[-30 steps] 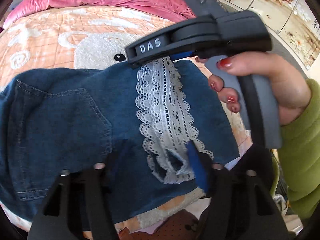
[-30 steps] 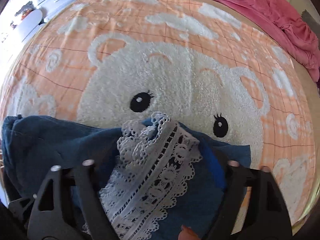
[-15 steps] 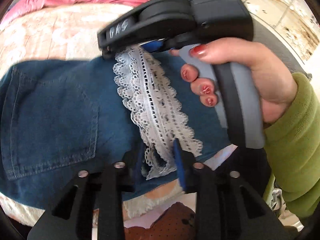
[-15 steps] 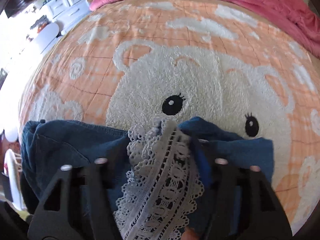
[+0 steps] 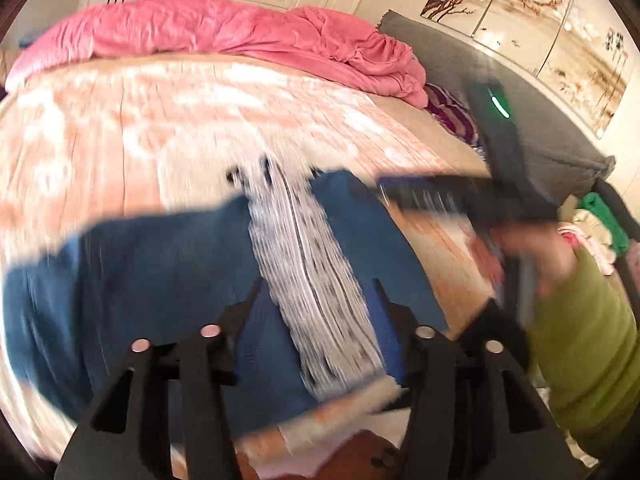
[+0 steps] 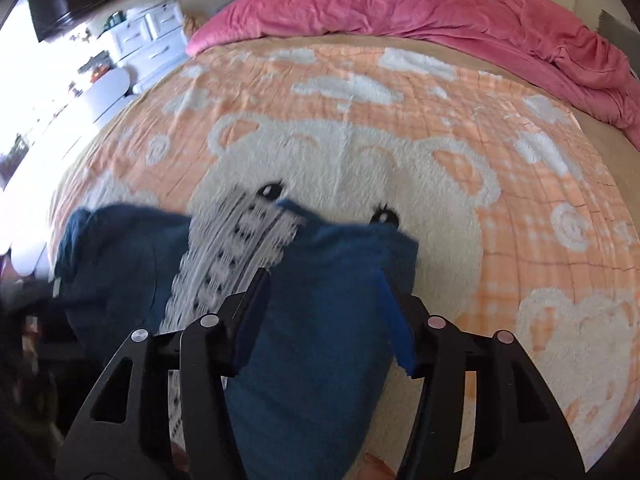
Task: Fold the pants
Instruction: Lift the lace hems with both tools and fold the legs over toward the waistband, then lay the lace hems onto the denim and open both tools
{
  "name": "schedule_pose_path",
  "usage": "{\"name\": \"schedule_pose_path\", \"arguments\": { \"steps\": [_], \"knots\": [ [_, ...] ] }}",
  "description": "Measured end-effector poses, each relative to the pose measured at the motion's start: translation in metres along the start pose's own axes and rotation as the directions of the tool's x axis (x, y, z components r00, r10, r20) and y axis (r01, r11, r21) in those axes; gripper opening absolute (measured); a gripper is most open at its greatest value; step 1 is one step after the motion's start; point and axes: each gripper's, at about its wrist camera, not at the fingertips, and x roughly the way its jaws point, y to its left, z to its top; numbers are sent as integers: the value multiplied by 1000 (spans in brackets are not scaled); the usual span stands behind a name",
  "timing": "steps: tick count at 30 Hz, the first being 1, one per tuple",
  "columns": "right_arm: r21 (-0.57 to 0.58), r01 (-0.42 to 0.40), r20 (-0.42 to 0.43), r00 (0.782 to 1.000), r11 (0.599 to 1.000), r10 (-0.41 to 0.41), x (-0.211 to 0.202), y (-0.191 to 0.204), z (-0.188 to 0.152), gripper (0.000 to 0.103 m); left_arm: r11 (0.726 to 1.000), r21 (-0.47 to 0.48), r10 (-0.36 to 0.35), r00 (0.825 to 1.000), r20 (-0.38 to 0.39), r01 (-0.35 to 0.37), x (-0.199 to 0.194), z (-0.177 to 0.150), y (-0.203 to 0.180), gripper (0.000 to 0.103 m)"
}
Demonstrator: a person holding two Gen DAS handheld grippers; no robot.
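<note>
Blue denim pants (image 5: 160, 264) with a white lace stripe (image 5: 312, 272) lie folded on the near edge of the bed; the left wrist view is motion-blurred. My left gripper (image 5: 316, 304) is open, its jaws standing either side of the lace above the cloth. In the right wrist view the pants (image 6: 320, 320) and the lace (image 6: 228, 248) lie below my right gripper (image 6: 322, 292), which is open with denim between its jaws. The right gripper's body (image 5: 460, 196) shows at the right of the left wrist view, held by a hand in a green sleeve.
The bed carries an orange blanket with a white bear (image 6: 360, 152). A pink duvet (image 6: 440, 12) is bunched along the far side. A grey headboard (image 5: 540, 120) stands to the right, white drawers (image 6: 148, 40) to the far left.
Both grippers have opened and let go of the pants, then pulled back and up. The pants now lie on the blanket. The right gripper has swung off to the right.
</note>
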Motion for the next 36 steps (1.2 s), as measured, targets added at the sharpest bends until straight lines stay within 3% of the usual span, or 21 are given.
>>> {"name": "schedule_pose_path", "arguments": {
  "steps": [1,3,6,11,12,13,14,18,19,21,22,23,27,30,32,33,35,36],
  "knots": [
    [-18,-17,5,1000,1000,17,-4,4,-11,48,1000,-5,27,1000,-7,-27,8,14,6,51],
    [-36,-26,11,1000,999,27,-10,10,-28,48,1000,-27,15,999,-32,-16,26,31,13,51],
    [-47,-38,30,999,998,40,-18,20,-50,48,990,-137,-54,993,-108,39,56,51,30,51],
    [-152,-163,46,984,975,171,-29,55,-78,48,952,-280,-169,973,-157,121,89,62,51,49],
    [-188,-165,43,983,968,176,-27,64,-81,48,945,-300,-182,969,-167,126,98,62,53,47],
    [-213,-170,39,983,962,182,-25,71,-82,48,941,-312,-192,967,-170,132,103,61,54,34],
    [-255,-185,27,980,949,198,-22,81,-86,48,933,-333,-201,963,-177,134,110,59,55,27],
    [-404,-133,42,986,905,164,-19,111,-99,48,941,-304,-204,966,-157,149,113,65,51,22],
    [-424,-103,46,990,900,135,-16,115,-101,45,944,-289,-210,966,-148,161,112,67,48,21],
    [-410,-51,34,997,911,71,-6,111,-102,17,956,-221,-221,968,-120,191,102,70,40,21],
    [-367,-79,23,995,927,95,-5,102,-100,6,961,-188,-227,967,-115,203,100,72,36,21],
    [-341,-114,20,992,933,128,-8,97,-98,5,967,-158,-216,971,-106,198,96,71,35,21],
    [-382,-166,22,982,909,188,-16,95,-101,5,965,-224,-161,982,-94,137,101,65,58,21],
    [-401,-158,-5,985,903,170,-9,109,-112,8,962,-245,-149,984,-100,121,117,58,66,24],
    [-372,-185,-12,981,910,195,-7,110,-113,17,969,-220,-133,987,-90,111,121,56,65,25],
    [-357,-219,-20,974,908,227,-9,109,-113,29,970,-215,-135,987,-84,114,121,56,65,26],
    [-346,-242,-16,968,906,252,-19,107,-111,32,967,-221,-141,988,-61,124,115,57,67,28],
    [-332,-248,-10,966,910,260,-25,104,-110,32,967,-223,-132,990,-41,120,109,57,67,35]
  ]
}}
